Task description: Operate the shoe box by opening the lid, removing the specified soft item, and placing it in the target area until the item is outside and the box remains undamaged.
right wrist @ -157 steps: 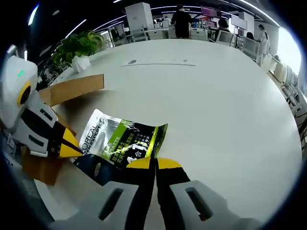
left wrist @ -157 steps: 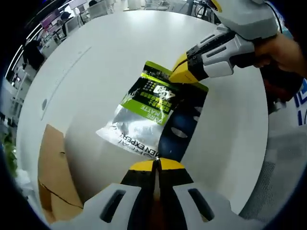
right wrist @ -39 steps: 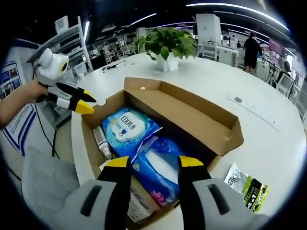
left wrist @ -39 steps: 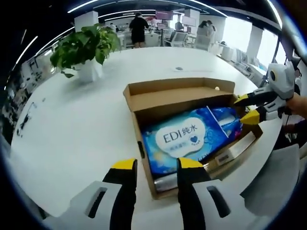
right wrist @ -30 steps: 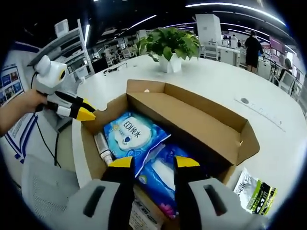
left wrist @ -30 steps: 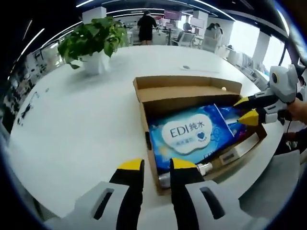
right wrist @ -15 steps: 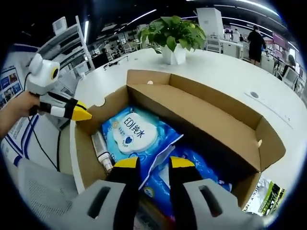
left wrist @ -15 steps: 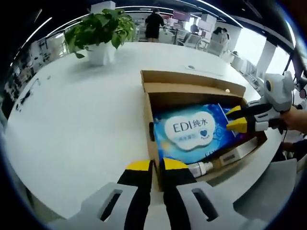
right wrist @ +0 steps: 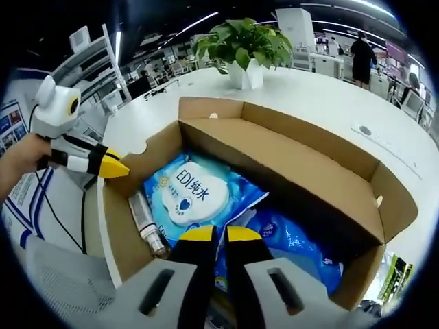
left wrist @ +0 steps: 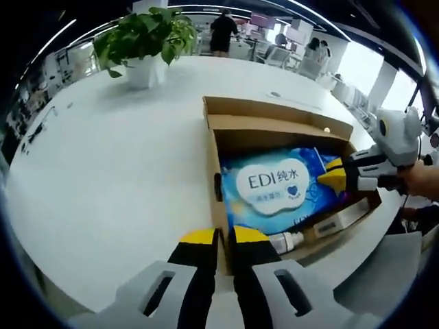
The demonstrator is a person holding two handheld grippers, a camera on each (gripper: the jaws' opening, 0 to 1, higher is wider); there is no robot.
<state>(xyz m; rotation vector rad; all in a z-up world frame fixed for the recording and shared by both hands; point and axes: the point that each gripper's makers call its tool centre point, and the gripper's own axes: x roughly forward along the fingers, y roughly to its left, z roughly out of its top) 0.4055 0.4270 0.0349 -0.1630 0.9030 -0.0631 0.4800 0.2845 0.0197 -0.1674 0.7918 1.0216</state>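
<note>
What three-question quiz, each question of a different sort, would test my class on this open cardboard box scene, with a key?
1. True or false: the brown cardboard shoe box on the white round table has its lid open.
2. Multiple choice: what lies beside the blue EDI wipes pack along the box wall? A) a small clear bottle B) a red mug C) a shoe
3. Fill in: beyond the box stands a green potted ____.

Key: 1 true; 2 A; 3 plant.

Note: the left gripper is nearly shut at the box's edge, and the right gripper is nearly shut over the blue packs.
</note>
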